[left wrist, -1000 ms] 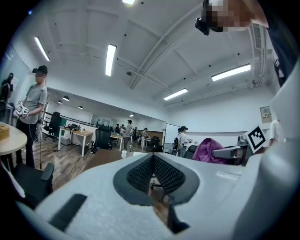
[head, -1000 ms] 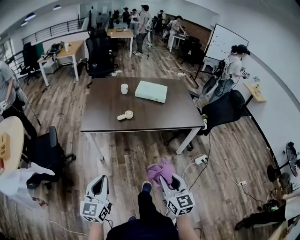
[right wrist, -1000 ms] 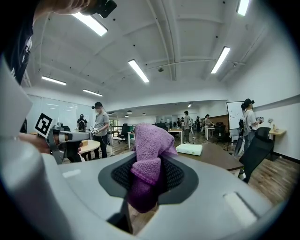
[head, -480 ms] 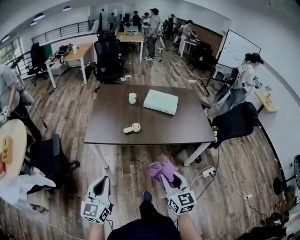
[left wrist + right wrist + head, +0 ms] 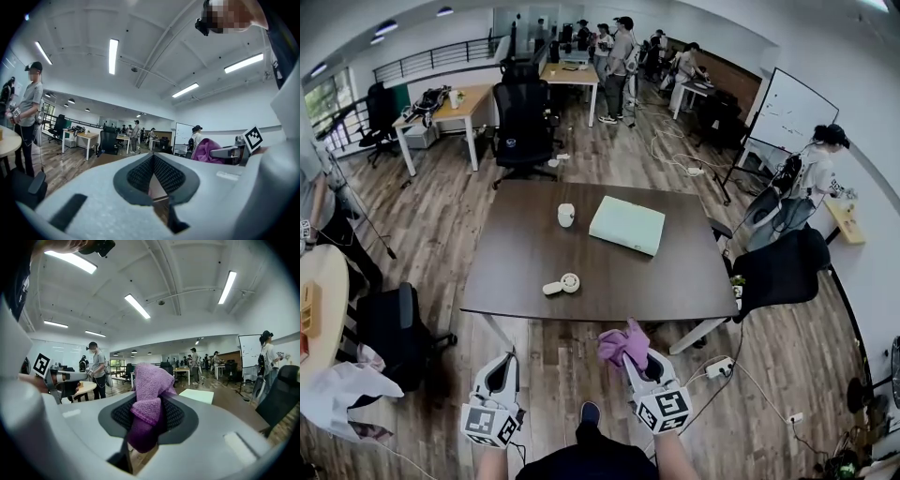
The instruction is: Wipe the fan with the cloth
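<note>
A small white fan [image 5: 562, 284] lies flat on the dark brown table [image 5: 516, 272], near its front edge. My right gripper [image 5: 635, 364] is shut on a purple cloth [image 5: 622, 343], which bunches up out of the jaws just short of that edge. In the right gripper view the cloth [image 5: 147, 401] fills the gap between the pads of the right gripper [image 5: 147, 422]. My left gripper [image 5: 499, 371] hangs over the floor to the left, shut and empty. The left gripper view shows its jaws [image 5: 152, 176] closed together, with the cloth [image 5: 204, 151] off to the right.
A white cup [image 5: 566, 215] and a pale green box [image 5: 626, 225] stand further back on the table. A black office chair [image 5: 780, 272] sits at the table's right, another [image 5: 389, 328] at the front left. Cables and a power strip [image 5: 719, 367] lie on the wood floor. Several people stand at the back.
Both grippers have travelled forward over the floor, and the table's front edge now lies much closer to them. The cloth stays in the right jaws; the left stays shut.
</note>
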Available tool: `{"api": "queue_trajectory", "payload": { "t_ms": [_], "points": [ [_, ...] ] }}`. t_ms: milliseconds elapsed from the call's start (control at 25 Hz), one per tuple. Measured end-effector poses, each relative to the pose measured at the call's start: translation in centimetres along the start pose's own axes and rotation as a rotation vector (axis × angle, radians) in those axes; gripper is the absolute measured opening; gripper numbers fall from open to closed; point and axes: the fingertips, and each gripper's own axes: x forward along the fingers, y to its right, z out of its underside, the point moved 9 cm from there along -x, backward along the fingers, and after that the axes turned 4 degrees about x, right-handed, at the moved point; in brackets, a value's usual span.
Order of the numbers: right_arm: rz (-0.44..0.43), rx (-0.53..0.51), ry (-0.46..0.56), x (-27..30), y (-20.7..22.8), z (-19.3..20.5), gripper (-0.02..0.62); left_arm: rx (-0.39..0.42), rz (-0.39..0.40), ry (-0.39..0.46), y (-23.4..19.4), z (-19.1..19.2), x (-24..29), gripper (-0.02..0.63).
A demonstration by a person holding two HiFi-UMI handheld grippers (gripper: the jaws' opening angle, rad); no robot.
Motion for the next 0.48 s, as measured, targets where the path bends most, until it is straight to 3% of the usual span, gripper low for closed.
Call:
{"api": "queue_trajectory", "payload": {
  "t_ms": [480],
  "points": [
    [-0.065, 0.019, -0.02, 10.4, 10.1, -2.6, 0.121, 0.022, -0.057, -0.018, -0.9, -1.2, 13.3, -0.011]
  ]
}}
